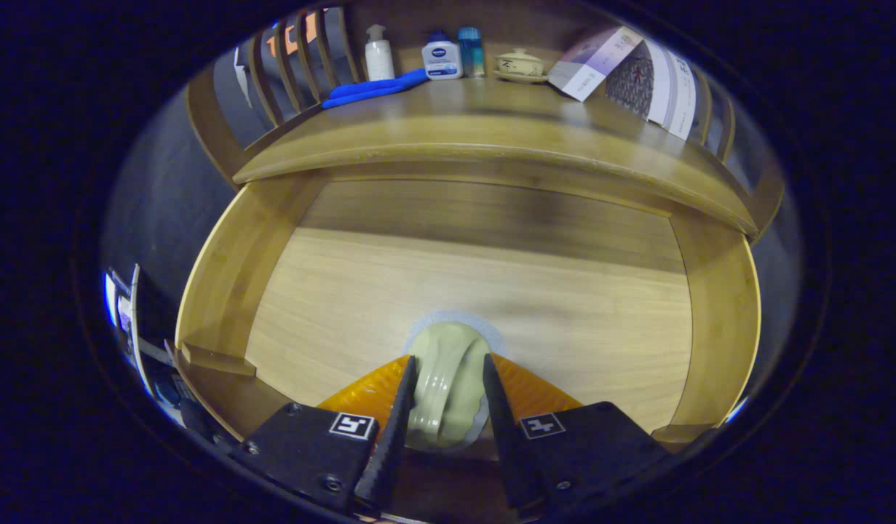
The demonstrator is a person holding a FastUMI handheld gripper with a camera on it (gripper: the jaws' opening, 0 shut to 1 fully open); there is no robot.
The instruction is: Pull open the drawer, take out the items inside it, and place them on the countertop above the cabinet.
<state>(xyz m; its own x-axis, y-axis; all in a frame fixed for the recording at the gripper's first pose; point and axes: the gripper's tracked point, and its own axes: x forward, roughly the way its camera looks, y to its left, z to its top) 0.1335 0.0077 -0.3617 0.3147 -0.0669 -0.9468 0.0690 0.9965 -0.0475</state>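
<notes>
On the smooth wooden tabletop (491,124) sit, left to right, a blue cloth (375,90), a white pump bottle (379,54) and a lidded cup (520,64), while in the open bamboo drawer (491,291) below the gripper (448,382) holds its jaws around a glossy, ribbed pale-green item (448,378), contact unclear.

From my remote seat I saw the wooden drawer (484,291) pulled open, its pale floor carrying a light green dish (448,378) that lay between the fingers (393,422) of my gripper (448,404); whether they pressed on it I could not tell. Above it, the countertop (491,124) bore a blue cloth (375,89), a white pump bottle (379,54), a white bottle with a blue cap (442,57), a blue container (471,51), a lidded cup on a saucer (520,64) and a leaning booklet (629,73).
</notes>
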